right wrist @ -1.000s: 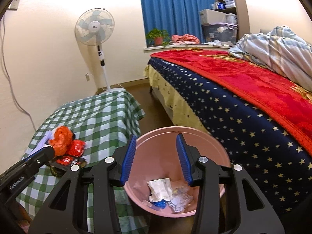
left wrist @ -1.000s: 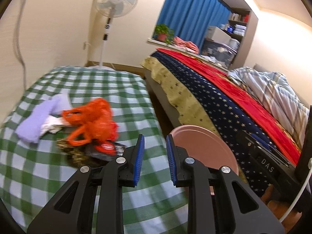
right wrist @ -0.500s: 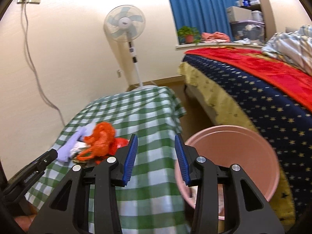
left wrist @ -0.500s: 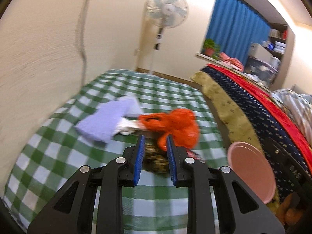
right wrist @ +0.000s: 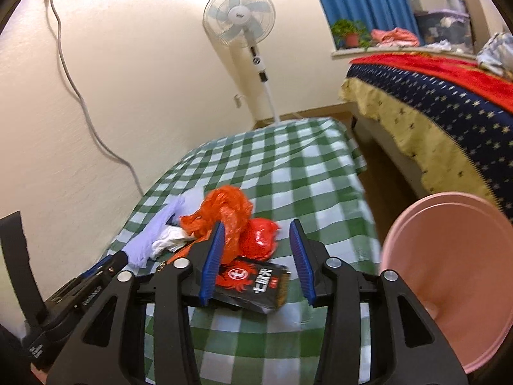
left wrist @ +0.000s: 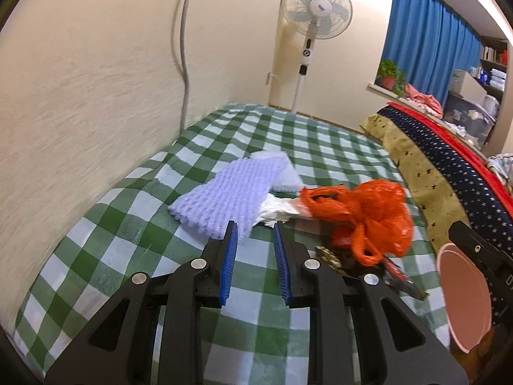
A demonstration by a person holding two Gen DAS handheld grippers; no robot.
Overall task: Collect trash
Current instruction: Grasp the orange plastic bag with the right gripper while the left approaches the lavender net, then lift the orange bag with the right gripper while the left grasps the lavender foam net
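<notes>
left gripper (left wrist: 255, 235): open, empty, now being aimed at the lilac foam sheet (left wrist: 231, 197) instead of the table edge.
right gripper (right wrist: 258, 240): open, empty, being swung off the pink bin (right wrist: 449, 276) onto the pile.
trash: orange bag (right wrist: 224, 215) and black wrapper (right wrist: 253, 284) lying on the checked table (right wrist: 288, 166), uncollected.
meaning: next pickup is being lined up.

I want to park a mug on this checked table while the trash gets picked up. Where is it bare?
Bare cloth: the far half of the checked table toward the standing fan, and the near strip under the left gripper. Crowded: the middle, with lilac foam netting, orange plastic bag and black snack wrapper.
</notes>
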